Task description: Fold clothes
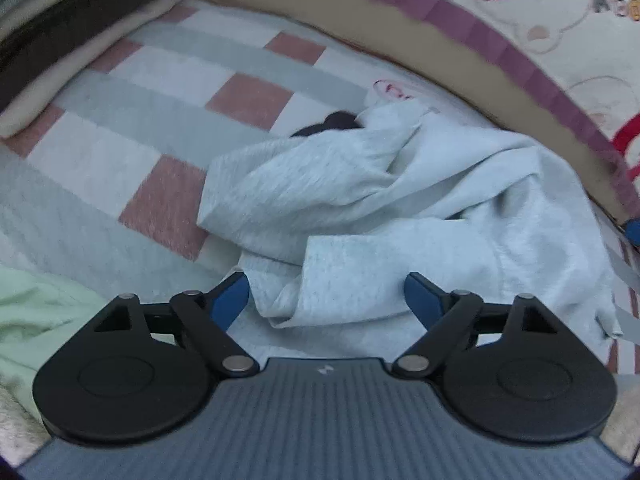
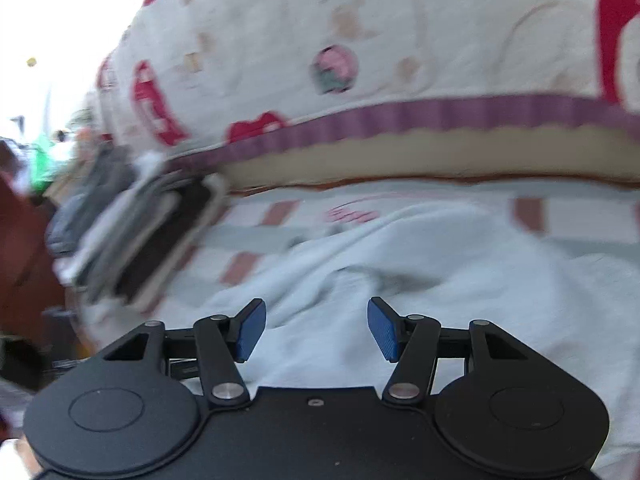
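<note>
The pale garment [image 1: 384, 208] lies crumpled on the checked blanket [image 1: 168, 92], from the centre toward 3 o'clock in the left view. The left gripper [image 1: 326, 294] stands wide open over its near edge, gripping nothing. The right gripper [image 2: 316, 328] is also open and empty above the garment [image 2: 400, 280]. A folded stack [image 1: 68, 36] sits at 10 o'clock.

Left wrist view: looks steeply down past its own claw [image 1: 326, 300], close above the crumpled pale garment [image 1: 400, 216]. Right wrist view: aimed flatter, past its claw [image 2: 316, 328], blurred. Shared ahead of both: garment, checked bed cover [image 1: 160, 120], patterned quilt [image 1: 560, 20].
</note>
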A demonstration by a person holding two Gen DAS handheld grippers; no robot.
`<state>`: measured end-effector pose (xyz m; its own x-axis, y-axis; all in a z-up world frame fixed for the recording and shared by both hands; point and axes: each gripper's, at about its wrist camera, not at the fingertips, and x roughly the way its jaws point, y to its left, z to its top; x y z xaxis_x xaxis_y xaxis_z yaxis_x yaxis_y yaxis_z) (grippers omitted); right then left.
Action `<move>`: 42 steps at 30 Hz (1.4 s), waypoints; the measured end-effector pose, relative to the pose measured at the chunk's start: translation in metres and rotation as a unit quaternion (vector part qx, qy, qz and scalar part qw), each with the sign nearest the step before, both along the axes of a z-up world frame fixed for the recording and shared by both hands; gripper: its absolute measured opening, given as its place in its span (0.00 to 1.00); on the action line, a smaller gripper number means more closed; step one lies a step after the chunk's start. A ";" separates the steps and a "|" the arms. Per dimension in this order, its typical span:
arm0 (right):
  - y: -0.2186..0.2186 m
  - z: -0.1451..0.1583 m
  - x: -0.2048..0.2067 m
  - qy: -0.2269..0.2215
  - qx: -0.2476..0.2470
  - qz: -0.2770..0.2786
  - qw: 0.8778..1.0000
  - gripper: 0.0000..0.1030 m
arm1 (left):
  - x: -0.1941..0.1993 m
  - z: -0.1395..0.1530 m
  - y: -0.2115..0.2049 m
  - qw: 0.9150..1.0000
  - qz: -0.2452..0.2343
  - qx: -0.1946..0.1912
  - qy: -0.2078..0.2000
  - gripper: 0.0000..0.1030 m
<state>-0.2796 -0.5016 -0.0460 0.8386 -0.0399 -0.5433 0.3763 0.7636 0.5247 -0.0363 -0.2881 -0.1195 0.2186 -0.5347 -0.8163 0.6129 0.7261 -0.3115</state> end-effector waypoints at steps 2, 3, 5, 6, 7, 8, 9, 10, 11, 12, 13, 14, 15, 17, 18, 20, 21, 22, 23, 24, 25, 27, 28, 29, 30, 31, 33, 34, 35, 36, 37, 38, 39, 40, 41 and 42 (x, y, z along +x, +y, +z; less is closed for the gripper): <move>0.012 -0.006 0.009 -0.011 0.034 0.026 0.999 0.60 | 0.001 -0.005 -0.002 1.000 -0.004 -0.010 0.007 0.72; 0.018 -0.011 0.014 -0.009 0.044 0.034 0.998 0.60 | -0.001 -0.004 -0.003 1.000 -0.018 -0.018 0.005 0.36; 0.031 -0.021 0.024 -0.002 0.060 0.050 0.997 0.60 | -0.006 0.002 -0.001 0.999 -0.038 -0.034 -0.001 0.02; 0.038 -0.025 0.028 0.008 0.057 0.054 0.997 0.60 | -0.009 0.004 -0.001 0.998 -0.048 -0.042 -0.003 0.02; 0.045 -0.030 0.031 0.018 0.054 0.057 0.997 0.60 | -0.011 0.008 0.001 0.997 -0.054 -0.054 -0.003 0.02; 0.052 -0.034 0.035 0.027 0.046 0.061 0.997 0.60 | -0.012 0.012 0.005 0.995 -0.056 -0.077 0.007 0.02; 0.058 -0.035 0.037 0.036 0.031 0.067 0.997 0.60 | -0.011 0.016 0.010 0.992 -0.058 -0.106 0.023 0.02; 0.065 -0.036 0.039 0.044 0.015 0.072 0.996 0.60 | -0.011 0.019 0.014 0.988 -0.060 -0.134 0.039 0.02; 0.071 -0.035 0.040 0.049 -0.005 0.078 0.996 0.60 | -0.011 0.023 0.017 0.984 -0.064 -0.160 0.053 0.02; 0.078 -0.034 0.042 0.054 -0.028 0.084 0.995 0.61 | -0.012 0.025 0.018 0.979 -0.072 -0.181 0.064 0.02; 0.086 -0.032 0.043 0.056 -0.058 0.091 0.993 0.61 | -0.013 0.028 0.020 0.973 -0.079 -0.202 0.075 0.02; 0.093 -0.029 0.045 0.058 -0.087 0.097 0.990 0.62 | -0.014 0.030 0.021 0.968 -0.087 -0.221 0.086 0.02; 0.100 -0.028 0.046 0.060 -0.113 0.103 0.986 0.66 | -0.016 0.033 0.021 0.962 -0.096 -0.236 0.094 0.00; 0.112 -0.026 0.046 0.062 -0.156 0.114 0.979 0.67 | -0.019 0.037 0.021 0.950 -0.112 -0.267 0.113 0.00; 0.118 -0.025 0.046 0.063 -0.177 0.119 0.975 0.67 | -0.021 0.039 0.021 0.945 -0.121 -0.280 0.120 0.00; 0.129 -0.023 0.046 0.065 -0.219 0.130 0.965 0.67 | -0.026 0.043 0.020 0.939 -0.131 -0.295 0.122 0.00; 0.134 -0.022 0.047 0.065 -0.233 0.138 0.960 0.67 | -0.028 0.045 0.020 0.939 -0.133 -0.296 0.118 0.00; 0.137 -0.023 0.047 0.064 -0.233 0.150 0.959 0.67 | -0.029 0.046 0.020 0.941 -0.133 -0.290 0.109 0.00; 0.141 -0.024 0.050 0.066 -0.232 0.161 0.957 0.67 | -0.030 0.047 0.020 0.944 -0.132 -0.286 0.102 0.00; 0.145 -0.028 0.056 0.076 -0.230 0.171 0.955 0.67 | -0.029 0.046 0.019 0.945 -0.129 -0.284 0.101 0.00; 0.150 -0.032 0.063 0.089 -0.230 0.180 0.952 0.67 | -0.027 0.046 0.019 0.945 -0.126 -0.284 0.102 0.00; 0.161 -0.043 0.079 0.123 -0.246 0.200 0.940 0.67 | -0.024 0.045 0.021 0.944 -0.118 -0.290 0.107 0.00; 0.166 -0.049 0.086 0.139 -0.256 0.204 0.935 0.67 | -0.022 0.045 0.023 0.943 -0.114 -0.293 0.107 0.00; 0.169 -0.055 0.093 0.156 -0.264 0.204 0.929 0.67 | -0.021 0.044 0.024 0.944 -0.110 -0.294 0.104 0.00; 0.168 -0.061 0.100 0.174 -0.263 0.197 0.928 0.67 | -0.019 0.044 0.026 0.945 -0.104 -0.293 0.101 0.00; 0.163 -0.066 0.106 0.186 -0.254 0.188 0.930 0.67 | -0.017 0.043 0.028 0.946 -0.097 -0.291 0.100 0.00; 0.153 -0.075 0.118 0.208 -0.235 0.170 0.934 0.55 | -0.011 0.039 0.033 0.950 -0.079 -0.286 0.101 0.00; 0.146 -0.077 0.122 0.213 -0.225 0.160 0.937 0.42 | -0.009 0.037 0.035 0.951 -0.070 -0.283 0.101 0.00; 0.138 -0.074 0.121 0.205 -0.214 0.146 0.944 0.06 | -0.006 0.036 0.036 0.953 -0.061 -0.280 0.102 0.00; 0.129 -0.069 0.120 0.195 -0.200 0.133 0.951 0.06 | -0.004 0.035 0.038 0.954 -0.052 -0.277 0.099 0.00; 0.119 -0.061 0.115 0.181 -0.182 0.122 0.959 0.06 | -0.002 0.035 0.040 0.955 -0.045 -0.277 0.092 0.00; 0.109 -0.050 0.107 0.166 -0.165 0.109 0.966 0.06 | 0.000 0.036 0.043 0.957 -0.039 -0.276 0.086 0.00; 0.098 -0.038 0.098 0.150 -0.147 0.097 0.973 0.06 | 0.001 0.036 0.045 0.958 -0.032 -0.275 0.079 0.00; 0.089 -0.025 0.089 0.134 -0.134 0.085 0.978 0.06 | 0.003 0.037 0.047 0.959 -0.026 -0.274 0.072 0.00; 0.081 -0.010 0.077 0.118 -0.131 0.076 0.981 0.06 | 0.004 0.038 0.048 0.960 -0.020 -0.273 0.063 0.01; 0.072 0.006 0.066 0.103 -0.127 0.066 0.984 0.06 | 0.003 0.042 0.049 0.961 -0.017 -0.271 0.050 0.02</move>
